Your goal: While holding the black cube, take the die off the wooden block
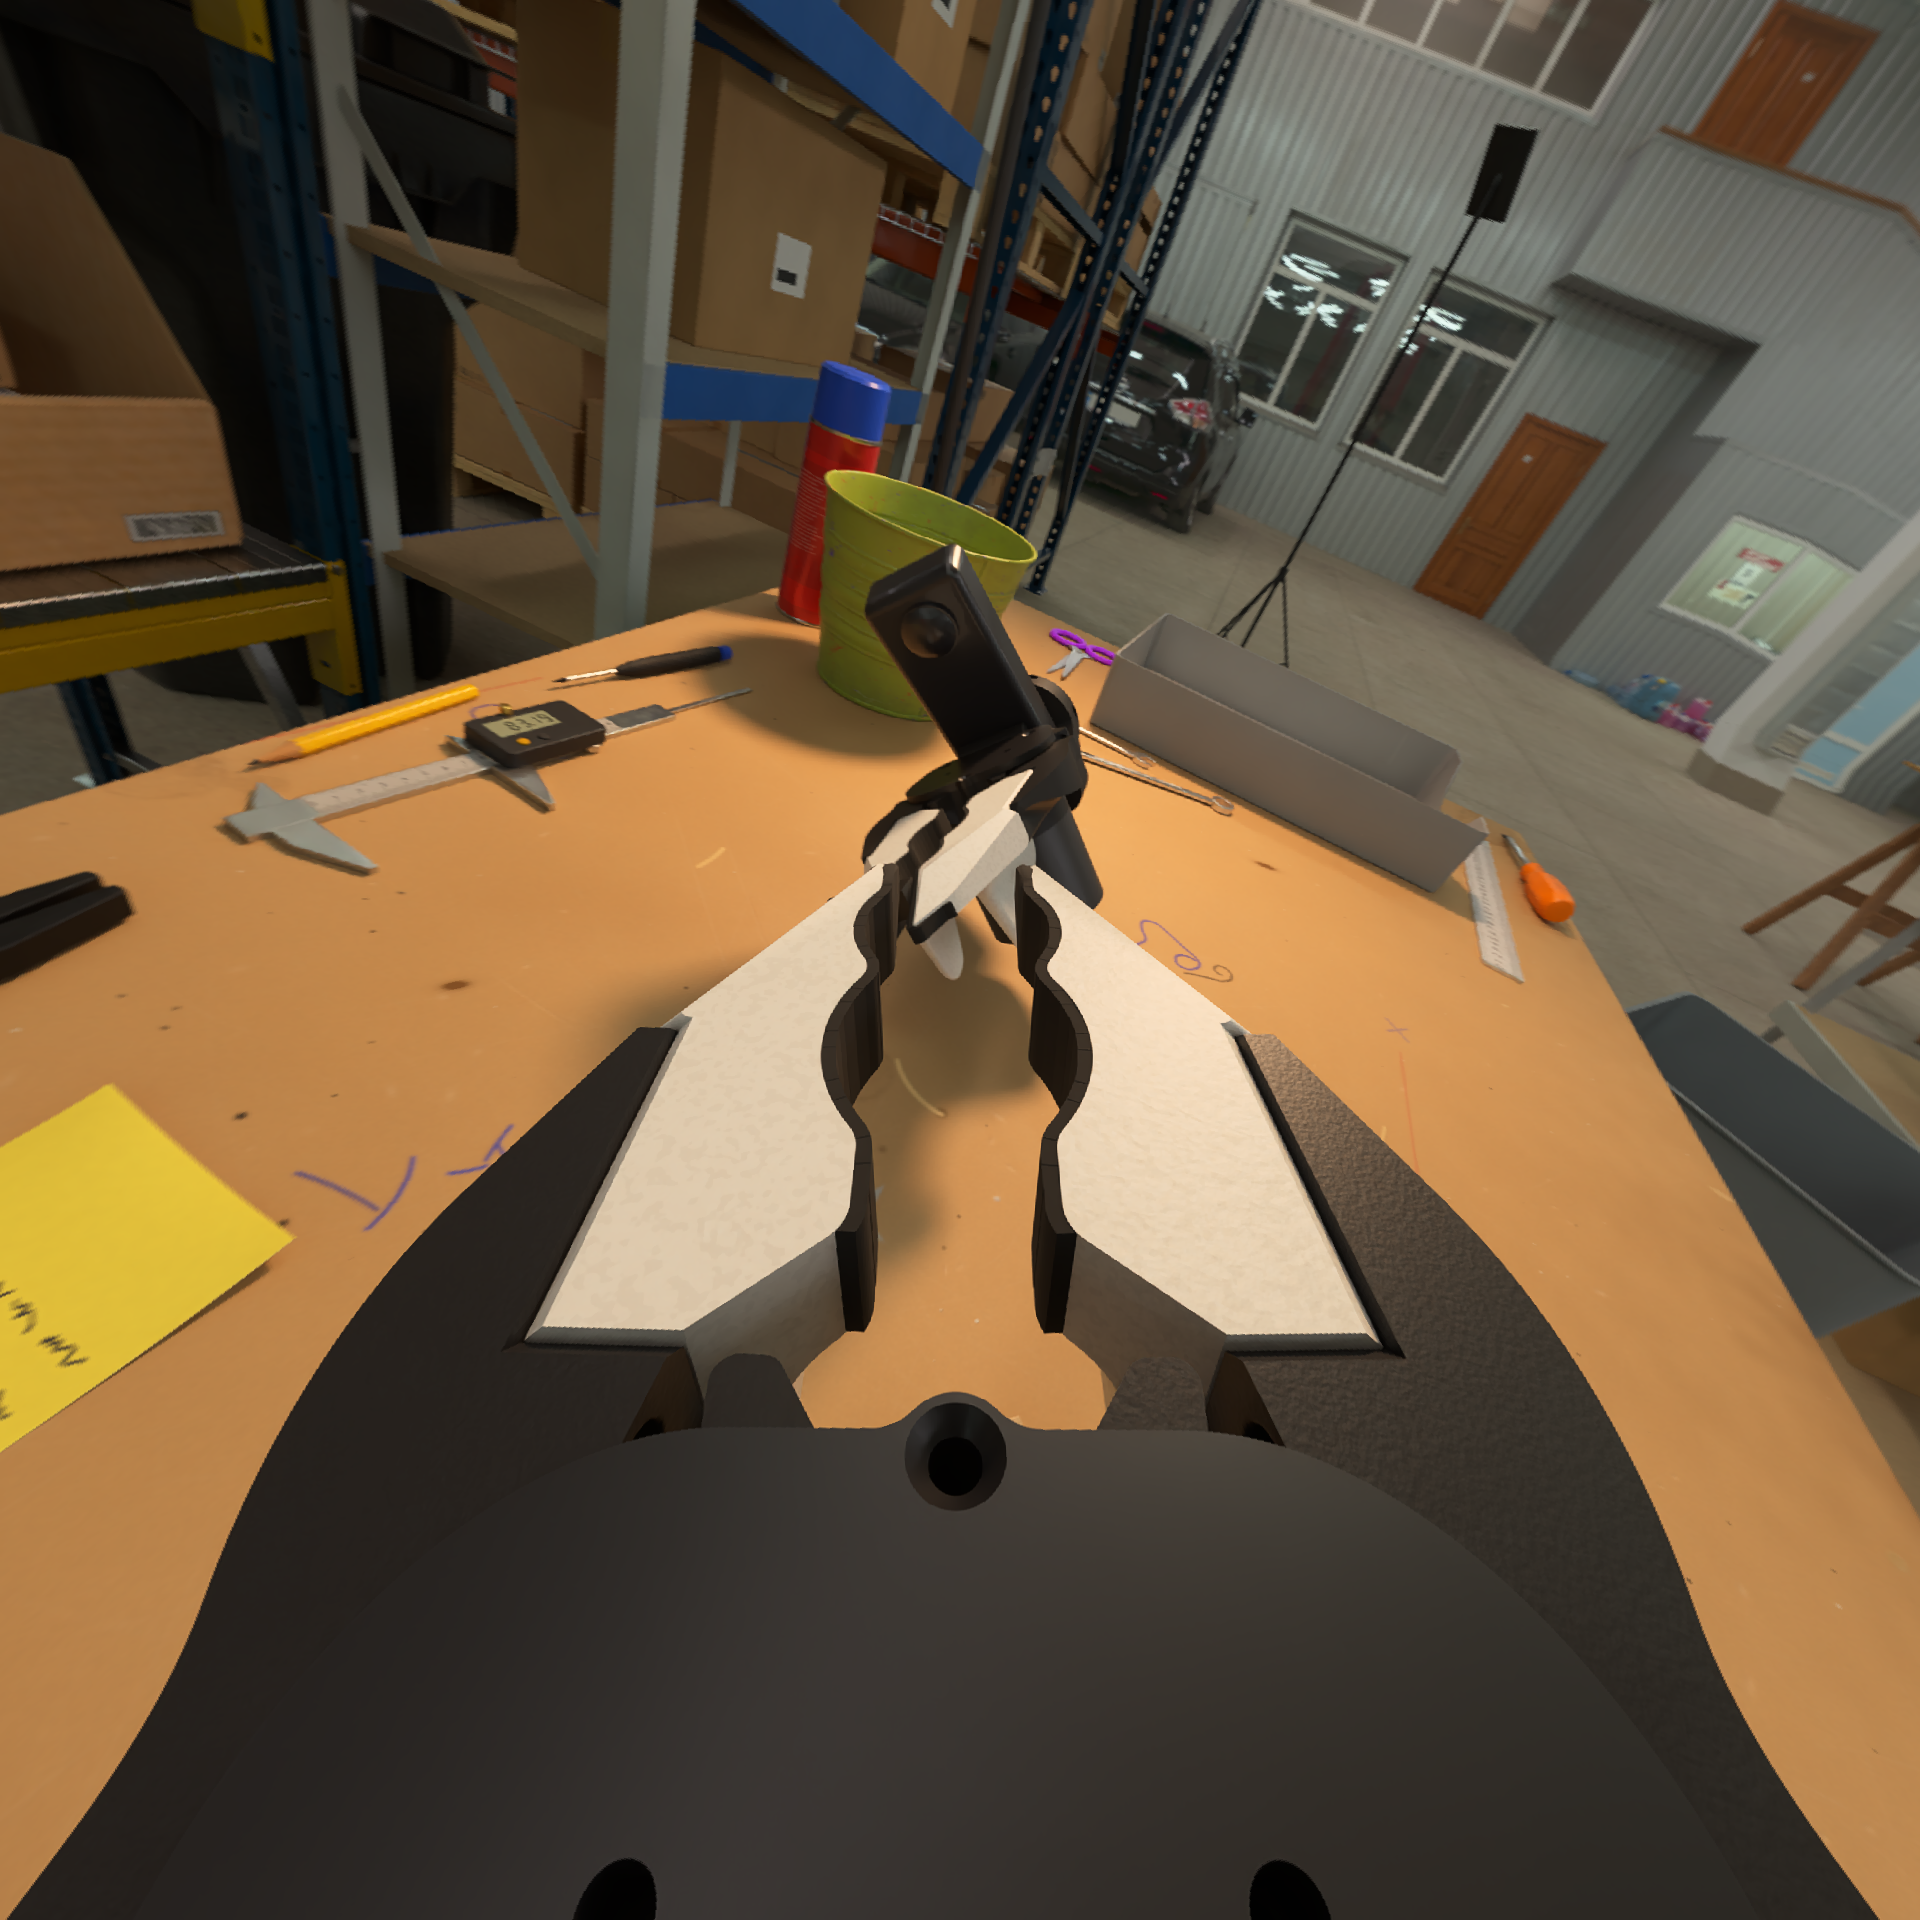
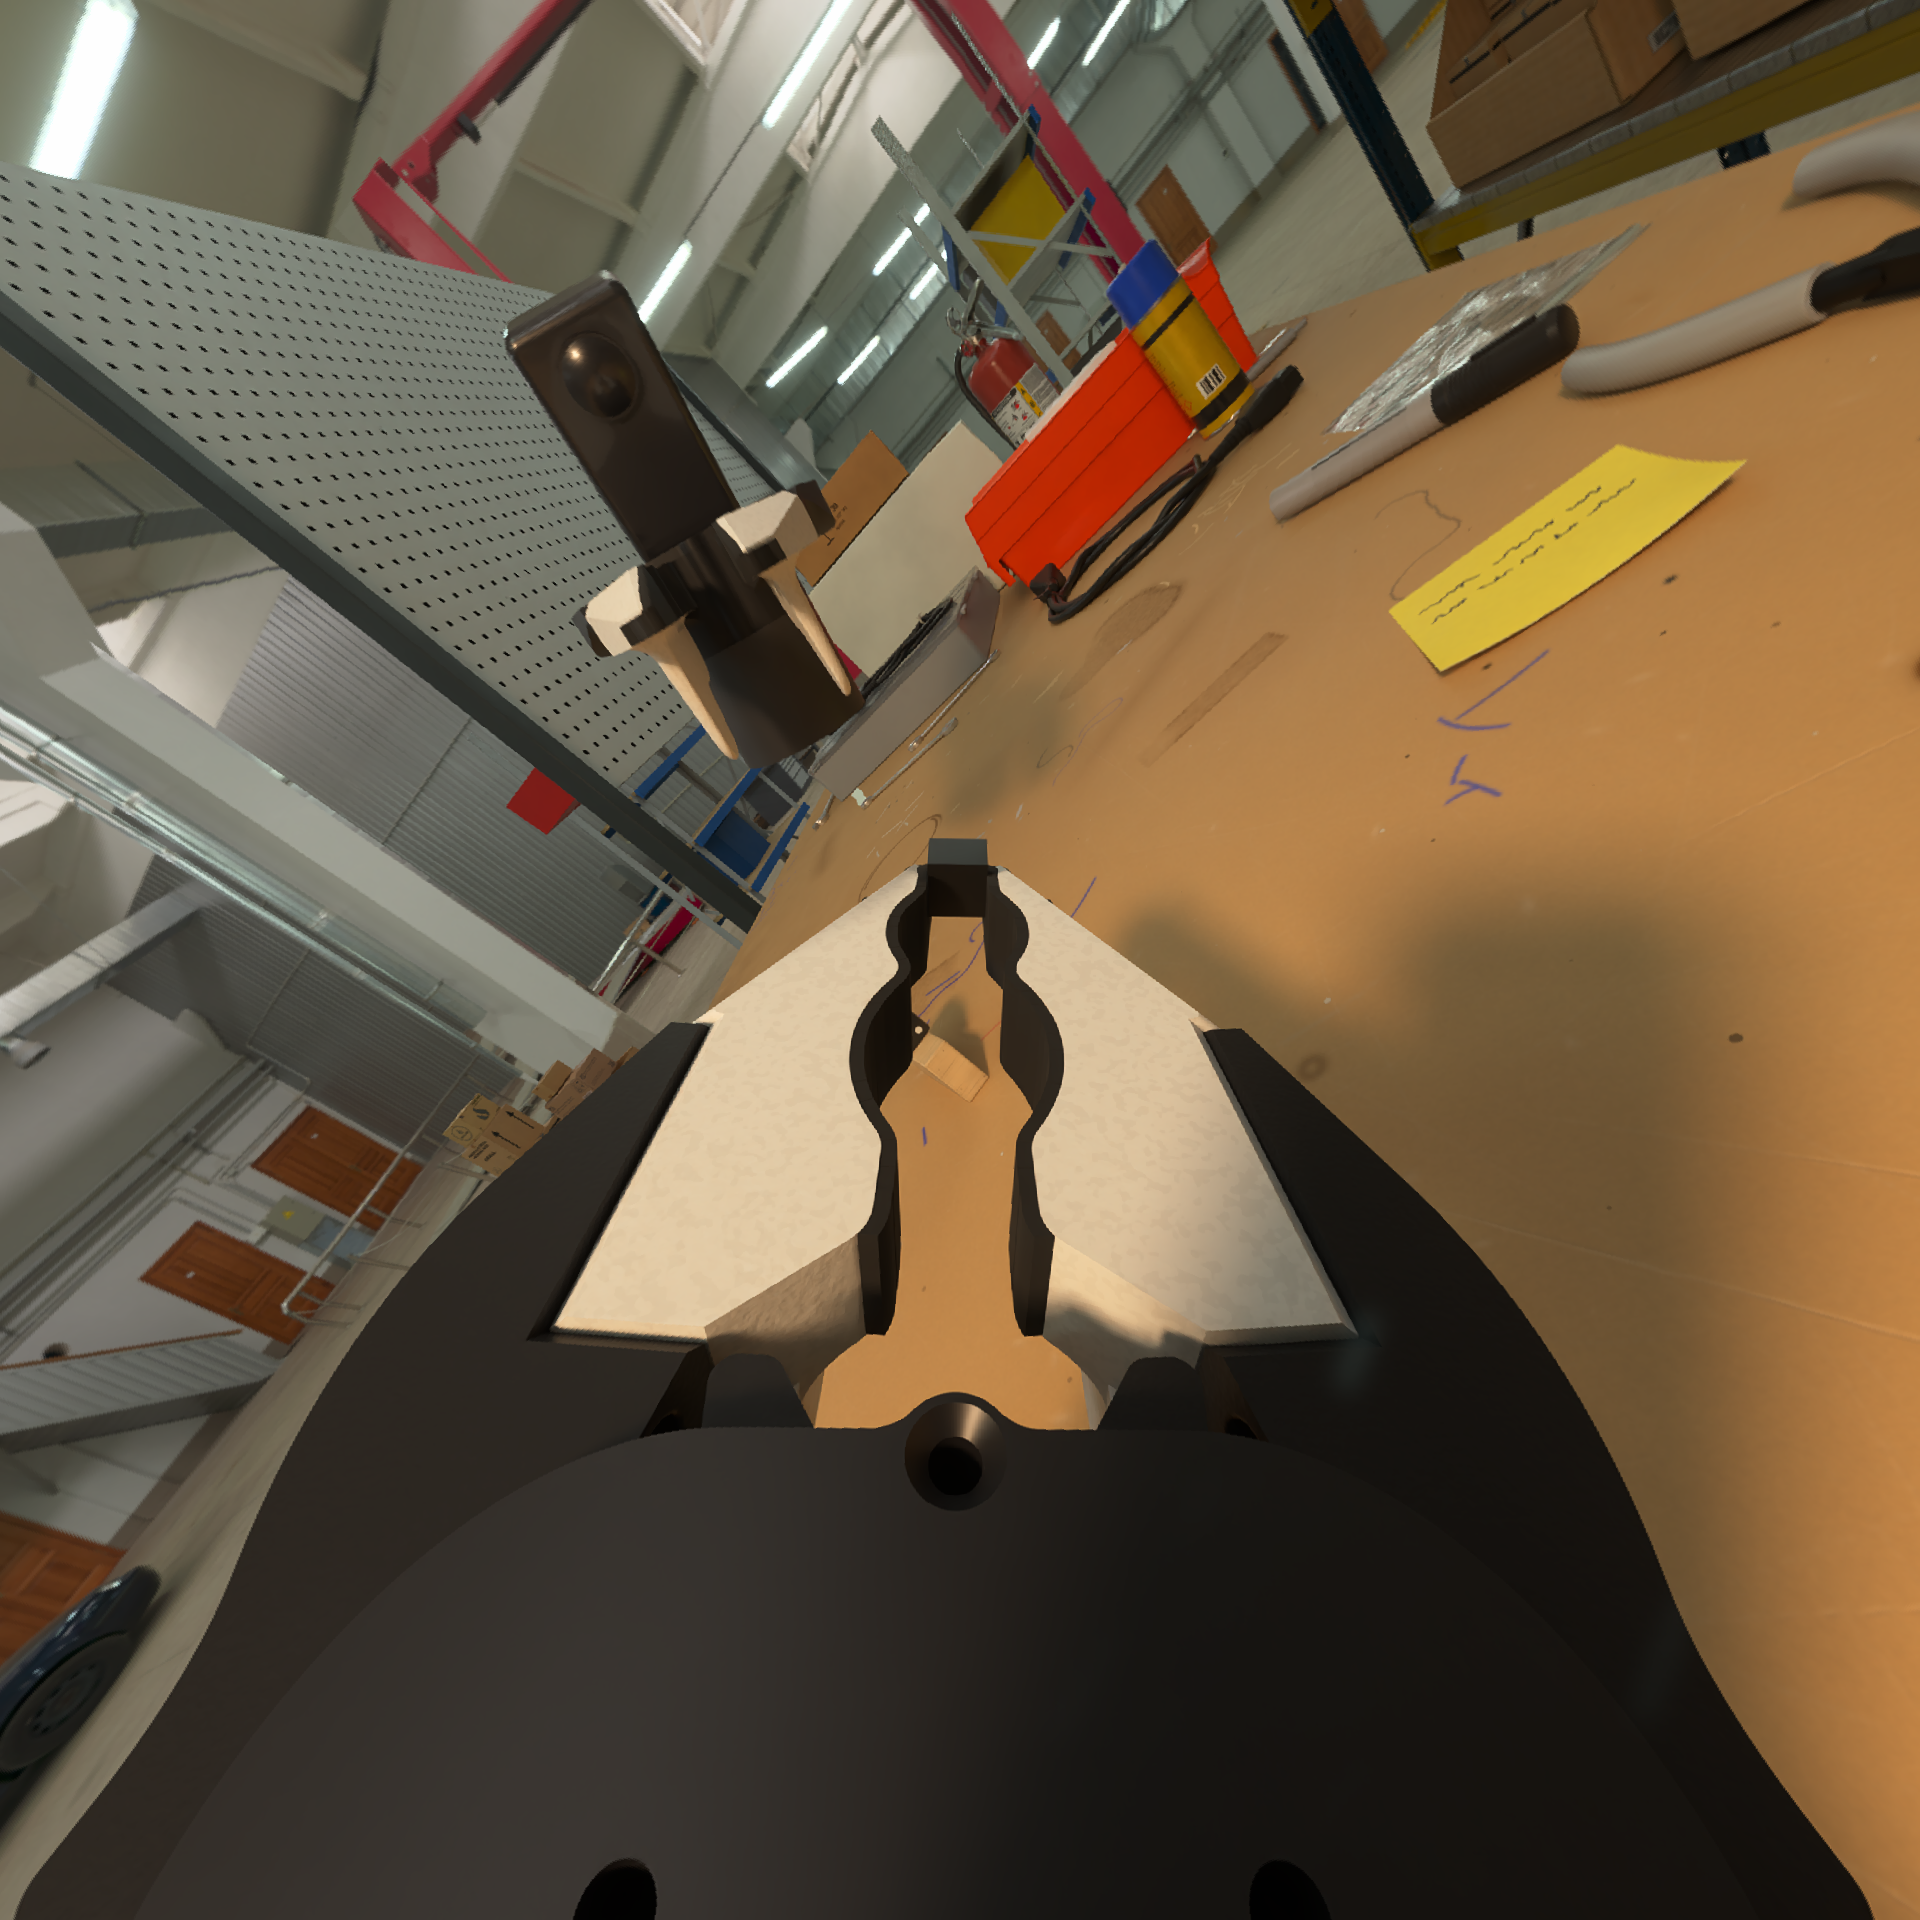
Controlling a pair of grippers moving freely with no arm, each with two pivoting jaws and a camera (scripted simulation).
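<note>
My right gripper (image 2: 958,883) is shut on the black cube (image 2: 957,854) at its fingertips and holds it above the orange table (image 2: 1351,987). The wooden block (image 2: 951,1060) lies on the table below, seen through the gap between the right fingers. A small pale speck at its left edge (image 2: 918,1029) may be the die; I cannot tell. My left gripper (image 1: 956,894) is open and empty, pointed at the right gripper (image 1: 966,831) just beyond its tips. The left gripper also shows in the right wrist view (image 2: 779,707), open, above the table. Block and die are hidden in the left wrist view.
A green bucket (image 1: 914,582), a red spray can (image 1: 831,488) and a grey tray (image 1: 1278,738) stand behind the right gripper. Calipers (image 1: 468,769) and a yellow note (image 1: 94,1236) lie to the left. An orange-red box (image 2: 1091,457) and pliers (image 2: 1714,312) lie farther off.
</note>
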